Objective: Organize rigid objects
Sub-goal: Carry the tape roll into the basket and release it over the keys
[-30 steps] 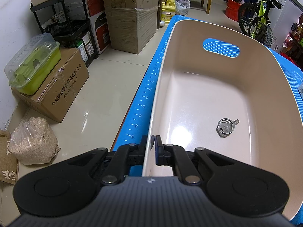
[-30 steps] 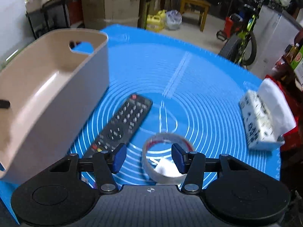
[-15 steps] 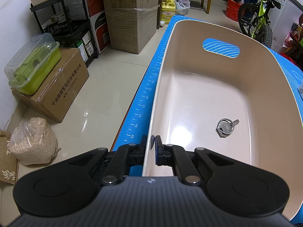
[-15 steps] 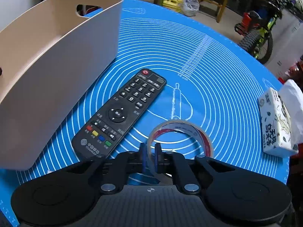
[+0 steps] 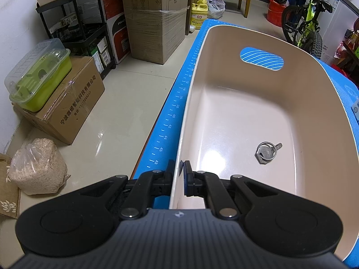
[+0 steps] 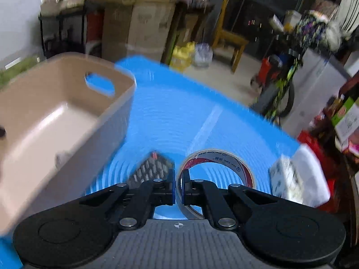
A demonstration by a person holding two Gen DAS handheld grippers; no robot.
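Note:
My left gripper point(image 5: 178, 171) is shut on the near left rim of a beige plastic bin point(image 5: 246, 121) that stands on a blue mat point(image 5: 172, 107). A metal key on a ring point(image 5: 267, 152) lies on the bin floor. My right gripper point(image 6: 178, 185) is shut on the wall of a clear tape roll point(image 6: 216, 159) and holds it lifted above the mat point(image 6: 197, 107). A black remote point(image 6: 152, 171) lies on the mat below, beside the bin point(image 6: 53, 121). The right wrist view is blurred by motion.
A tissue pack point(image 6: 291, 177) lies on the mat's right edge. Left of the table are cardboard boxes point(image 5: 74, 103), a green lidded container point(image 5: 38, 74), a bag of grain point(image 5: 36, 168) and a black shelf point(image 5: 85, 29). A bicycle point(image 5: 307, 24) stands at the far right.
My right gripper closed on the tape roll, then lifted it off the mat with the view tilting up. My left gripper has stayed on the bin rim.

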